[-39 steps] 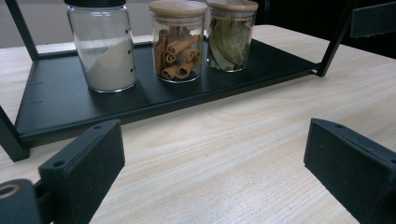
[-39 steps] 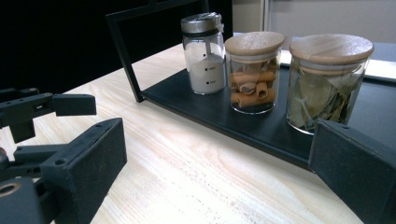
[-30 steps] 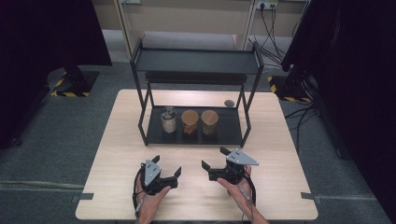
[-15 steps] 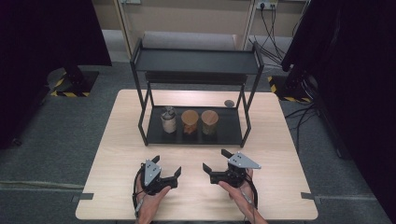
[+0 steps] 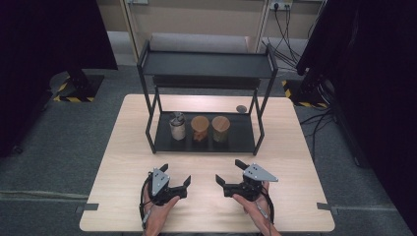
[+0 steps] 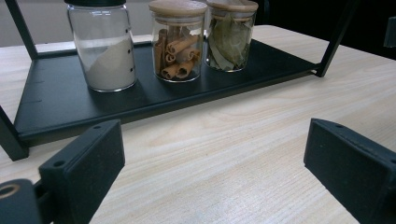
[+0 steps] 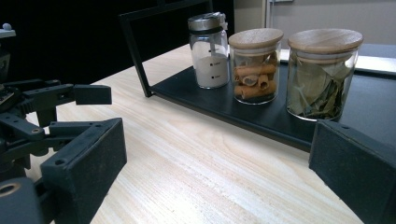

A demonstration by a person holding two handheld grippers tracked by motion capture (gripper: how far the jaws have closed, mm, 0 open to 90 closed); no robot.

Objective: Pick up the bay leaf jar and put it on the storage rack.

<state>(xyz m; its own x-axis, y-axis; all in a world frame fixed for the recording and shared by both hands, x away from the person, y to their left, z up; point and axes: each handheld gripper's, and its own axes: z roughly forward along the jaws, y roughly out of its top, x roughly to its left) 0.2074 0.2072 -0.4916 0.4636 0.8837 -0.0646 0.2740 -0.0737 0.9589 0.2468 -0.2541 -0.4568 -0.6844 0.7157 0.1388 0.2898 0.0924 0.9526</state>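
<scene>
On the bottom shelf of a black metal rack (image 5: 246, 145) three jars stand in a row: a glass shaker (image 5: 177, 126) of white powder, a cork-lidded jar of cinnamon sticks (image 5: 200, 128) and a cork-lidded jar of dried leaves (image 5: 221, 129). My left gripper (image 5: 175, 174) rests low over the table's near side, open and empty. To its right my right gripper (image 5: 229, 171) is also open and empty. The left gripper view shows the shaker (image 6: 106, 46), cinnamon jar (image 6: 178, 42) and leaf jar (image 6: 229, 37) beyond its wide-apart jaws. The right gripper view shows the same shaker (image 7: 210, 51), cinnamon jar (image 7: 254, 65) and leaf jar (image 7: 322, 74).
A small dark round object (image 5: 241, 109) lies on the table behind the rack's right legs. The rack's top shelf (image 5: 206, 64) is bare. Bare wooden tabletop (image 5: 295, 147) lies between the grippers and the rack. The left gripper (image 7: 46, 107) appears at the left of the right gripper view.
The right gripper has drifted slightly toward the table's near edge. The left gripper and the jars have not moved.
</scene>
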